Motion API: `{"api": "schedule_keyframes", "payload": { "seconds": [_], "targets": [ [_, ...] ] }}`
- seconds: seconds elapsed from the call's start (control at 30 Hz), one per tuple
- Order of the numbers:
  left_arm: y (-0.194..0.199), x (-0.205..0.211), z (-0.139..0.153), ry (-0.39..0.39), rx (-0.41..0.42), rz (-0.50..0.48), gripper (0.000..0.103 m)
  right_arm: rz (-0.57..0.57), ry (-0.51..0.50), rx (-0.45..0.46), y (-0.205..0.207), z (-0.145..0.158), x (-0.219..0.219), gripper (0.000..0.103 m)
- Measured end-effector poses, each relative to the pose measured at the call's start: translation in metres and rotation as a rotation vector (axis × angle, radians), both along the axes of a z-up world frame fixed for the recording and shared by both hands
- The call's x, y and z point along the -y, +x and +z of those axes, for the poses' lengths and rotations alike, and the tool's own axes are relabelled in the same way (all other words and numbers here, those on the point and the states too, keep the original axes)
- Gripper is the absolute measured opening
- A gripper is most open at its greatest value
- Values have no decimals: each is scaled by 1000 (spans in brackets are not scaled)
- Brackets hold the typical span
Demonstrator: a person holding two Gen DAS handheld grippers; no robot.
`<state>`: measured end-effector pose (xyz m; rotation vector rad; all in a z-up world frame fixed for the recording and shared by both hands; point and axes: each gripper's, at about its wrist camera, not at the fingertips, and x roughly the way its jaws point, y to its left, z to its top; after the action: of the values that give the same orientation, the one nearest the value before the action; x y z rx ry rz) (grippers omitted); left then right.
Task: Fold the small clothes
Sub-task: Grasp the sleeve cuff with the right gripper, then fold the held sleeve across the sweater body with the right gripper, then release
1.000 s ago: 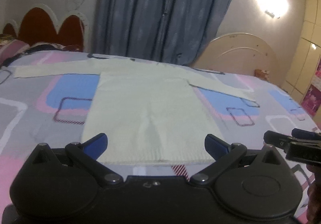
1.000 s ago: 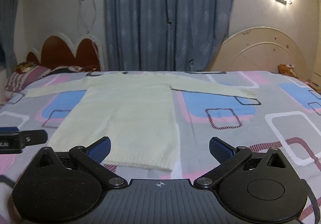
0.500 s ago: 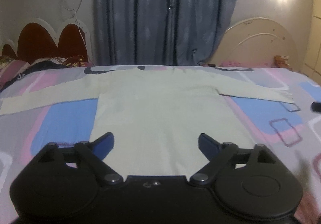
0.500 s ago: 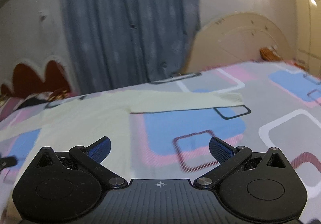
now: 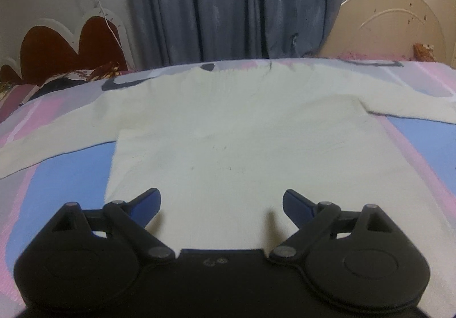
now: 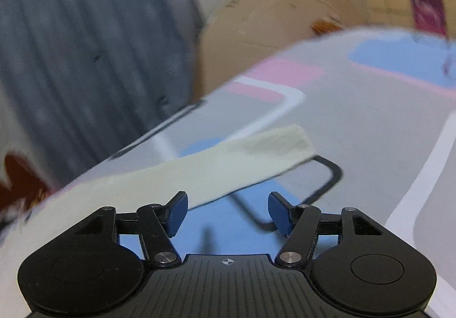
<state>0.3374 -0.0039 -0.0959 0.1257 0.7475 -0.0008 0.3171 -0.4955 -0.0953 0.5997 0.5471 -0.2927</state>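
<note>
A cream long-sleeved knit sweater [image 5: 242,133] lies flat on the bed, sleeves spread out to both sides. My left gripper [image 5: 221,202] is open and empty, hovering over the sweater's lower body. In the right wrist view the sweater's right sleeve [image 6: 228,167] runs across the sheet to its cuff [image 6: 287,141]. My right gripper [image 6: 227,211] is open and empty, low over the blue patch just in front of that sleeve, with the left fingertip [image 6: 178,211] at the sleeve's edge.
The bed has a grey sheet [image 5: 57,175] with pink and blue squares. A red headboard [image 5: 65,47] and pillows stand at the far left, blue curtains [image 5: 228,2] behind, a cream headboard [image 5: 390,24] at the far right.
My left gripper moved forward over the sweater's body. My right gripper swung right and down to the right sleeve, and its jaws narrowed somewhat.
</note>
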Motion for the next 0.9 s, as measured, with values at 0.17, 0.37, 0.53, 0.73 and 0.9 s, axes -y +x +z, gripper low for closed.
{"api": "schedule_keyframes", "payload": {
  "seconds": [0.17, 0.37, 0.53, 0.73, 0.9],
  "targets": [
    [20, 0, -11, -9, -19, 24, 92, -74, 128, 32, 11, -21, 41, 60],
    [41, 0, -15, -21, -35, 27, 90, -53, 73, -23, 31, -18, 50, 1],
    [57, -14, -14, -48, -68, 56, 91, 9, -143, -91, 46, -2, 36, 1],
    [64, -41, -11, -36, -97, 53, 73, 152, -219, -10, 69, 19, -30, 1],
    [69, -71, 1, -126, -56, 110, 55, 503, -308, 165, 95, 44, -177, 1]
  ]
}}
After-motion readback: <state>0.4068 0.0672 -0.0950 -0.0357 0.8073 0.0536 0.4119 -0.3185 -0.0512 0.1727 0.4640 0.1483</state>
